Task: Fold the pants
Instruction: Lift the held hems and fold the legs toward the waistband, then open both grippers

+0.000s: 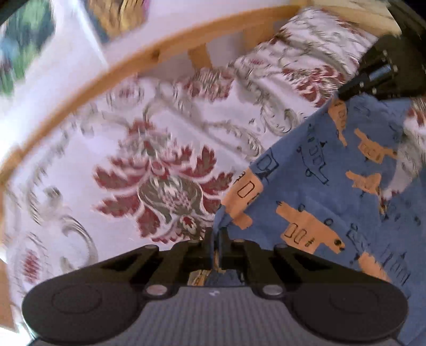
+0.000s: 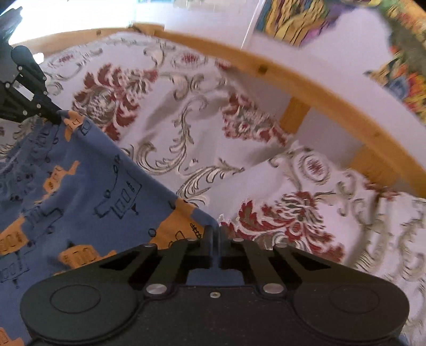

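A floral bedspread fills mid-frame. A curved wooden bed rail crosses above it. Colourful fabric occupies upper right.

No readable words, brands or numbers here. The blue cotton pants with orange vehicle prints carry only tiny illegible scribbles at five o'clock, and the grey gripper housing's small white mark stays undecipherable.

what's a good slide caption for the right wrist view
Right tongs shut on a corner of blue printed pants, left tongs holding the far corner above a floral bedspread.
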Demonstrator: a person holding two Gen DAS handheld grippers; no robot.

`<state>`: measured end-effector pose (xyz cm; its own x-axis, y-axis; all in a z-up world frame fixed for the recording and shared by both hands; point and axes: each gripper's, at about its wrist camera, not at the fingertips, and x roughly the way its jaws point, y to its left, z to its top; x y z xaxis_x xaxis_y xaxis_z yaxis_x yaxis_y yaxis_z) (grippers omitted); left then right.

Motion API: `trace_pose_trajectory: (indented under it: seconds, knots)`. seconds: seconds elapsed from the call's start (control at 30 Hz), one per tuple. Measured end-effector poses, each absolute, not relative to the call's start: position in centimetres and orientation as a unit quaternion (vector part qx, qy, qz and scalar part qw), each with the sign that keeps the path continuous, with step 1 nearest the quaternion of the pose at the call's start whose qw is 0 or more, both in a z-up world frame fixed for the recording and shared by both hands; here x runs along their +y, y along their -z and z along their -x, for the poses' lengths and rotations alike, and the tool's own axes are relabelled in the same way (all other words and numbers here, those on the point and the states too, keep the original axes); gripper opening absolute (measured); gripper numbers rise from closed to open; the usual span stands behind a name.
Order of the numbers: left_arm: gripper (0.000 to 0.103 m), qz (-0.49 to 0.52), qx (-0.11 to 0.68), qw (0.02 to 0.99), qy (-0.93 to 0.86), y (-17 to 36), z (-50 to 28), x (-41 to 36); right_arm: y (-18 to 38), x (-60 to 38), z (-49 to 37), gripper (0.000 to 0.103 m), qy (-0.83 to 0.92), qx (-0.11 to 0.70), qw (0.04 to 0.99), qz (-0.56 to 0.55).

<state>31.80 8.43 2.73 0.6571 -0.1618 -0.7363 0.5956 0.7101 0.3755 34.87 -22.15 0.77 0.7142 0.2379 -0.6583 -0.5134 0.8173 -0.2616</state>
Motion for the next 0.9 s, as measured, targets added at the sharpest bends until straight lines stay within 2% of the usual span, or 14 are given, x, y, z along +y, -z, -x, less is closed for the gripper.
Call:
trace_pose_trajectory:
  seconds: [0.27, 0.67, 0.9]
  knots:
    - [0.003, -0.409, 0.237, 0.843, 0.258, -3.0, -22.3, 7.6, -2.3, -22.5, -23.3, 0.001, -0.186, 0.270, 0.913, 0.242]
    - [0.003, -0.525, 0.203, 0.755, 0.336, 0.0, -11.8, 7.9, -0.7, -20.6, -9.7, 0.001, -0.188, 0.284, 0.907, 0.247]
    - [0.003, -0.550, 0.235, 0.715, 0.361, 2.7, -9.6, 8.6, 1.0, -18.6, -5.6, 0.001, -0.202, 0.314, 0.893, 0.251]
